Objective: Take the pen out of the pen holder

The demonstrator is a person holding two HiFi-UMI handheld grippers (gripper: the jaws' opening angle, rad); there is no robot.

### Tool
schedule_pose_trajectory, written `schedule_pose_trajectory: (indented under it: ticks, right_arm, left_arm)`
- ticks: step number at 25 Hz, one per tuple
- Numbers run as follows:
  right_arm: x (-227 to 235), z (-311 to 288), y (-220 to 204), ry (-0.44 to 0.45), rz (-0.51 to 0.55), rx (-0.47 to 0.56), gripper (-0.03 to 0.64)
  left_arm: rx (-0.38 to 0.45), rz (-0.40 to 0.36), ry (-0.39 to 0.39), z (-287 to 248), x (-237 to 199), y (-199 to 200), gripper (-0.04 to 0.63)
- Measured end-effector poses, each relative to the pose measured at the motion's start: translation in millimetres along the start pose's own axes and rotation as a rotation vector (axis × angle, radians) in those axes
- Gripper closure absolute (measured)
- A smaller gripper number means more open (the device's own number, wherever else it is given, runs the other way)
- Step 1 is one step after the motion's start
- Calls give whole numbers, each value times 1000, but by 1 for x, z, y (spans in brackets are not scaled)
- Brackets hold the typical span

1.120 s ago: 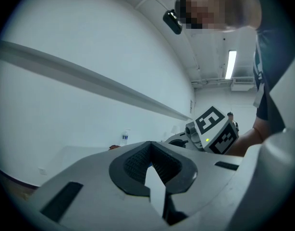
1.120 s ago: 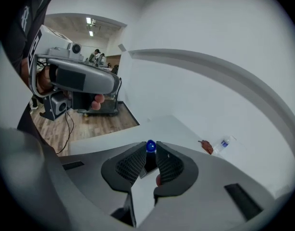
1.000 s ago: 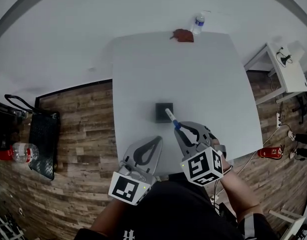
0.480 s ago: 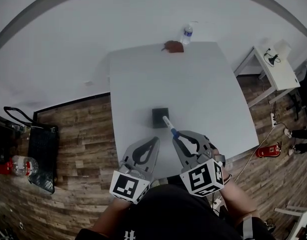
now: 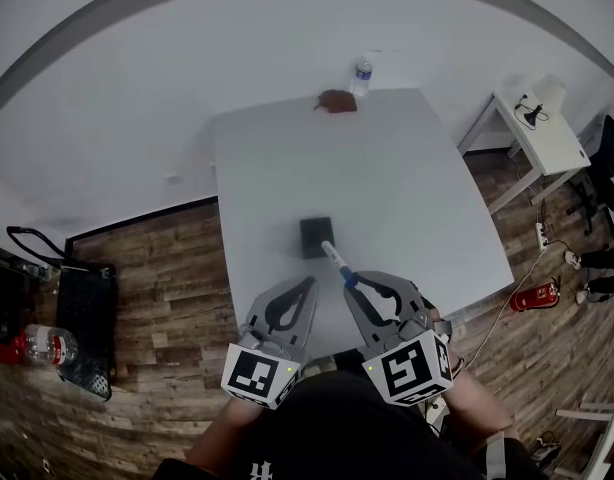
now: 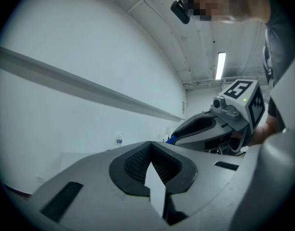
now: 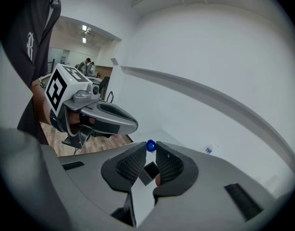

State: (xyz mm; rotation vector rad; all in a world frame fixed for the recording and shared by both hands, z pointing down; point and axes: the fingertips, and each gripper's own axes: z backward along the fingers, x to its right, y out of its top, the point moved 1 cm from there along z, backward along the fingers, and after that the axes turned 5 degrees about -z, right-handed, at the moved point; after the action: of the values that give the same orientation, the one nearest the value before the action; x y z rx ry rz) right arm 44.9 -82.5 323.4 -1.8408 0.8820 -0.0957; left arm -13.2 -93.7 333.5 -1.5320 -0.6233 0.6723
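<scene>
White desk [image 5: 407,168] seen from above, with a small black square pen holder [image 5: 316,236] standing near its front edge. The right tongs [image 5: 353,281] are closed on the blue end of a white-barrelled pen [image 5: 336,261], whose far end slants over the holder's near corner. The pen looks lifted clear of the holder, though that is not certain. The left tongs [image 5: 310,282] hang just beside, pressed together with nothing between them. The pen is probably light, stiff and smooth, so a firm pinch across the barrel suits it.

White-and-blue pen [image 5: 334,258], black pen holder [image 5: 315,237], white table [image 5: 387,168].
</scene>
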Motion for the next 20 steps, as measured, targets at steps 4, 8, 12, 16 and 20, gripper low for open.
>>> schedule_pose_trajectory:
  ticks: [4,8,12,16,20]
  right_arm:
    - [0,5,1,-8,-3,12,549]
    - [1,5,2,-8,-15,20,549]
    - [3,4,3,-6,-20,22,549]
    - [5,3,3,-2,-20,26,549]
    - [9,-1,2,3,-23,22,549]
  left_arm:
    - [5,-11,-2,1,3,3,589]
    - [5,-14,6,1,2,3,588]
    - [1,-9,8,-1,2,3,588]
    - [0,-18,12,-4,2,3,588]
    - [0,-20,18,-8,0,4,588]
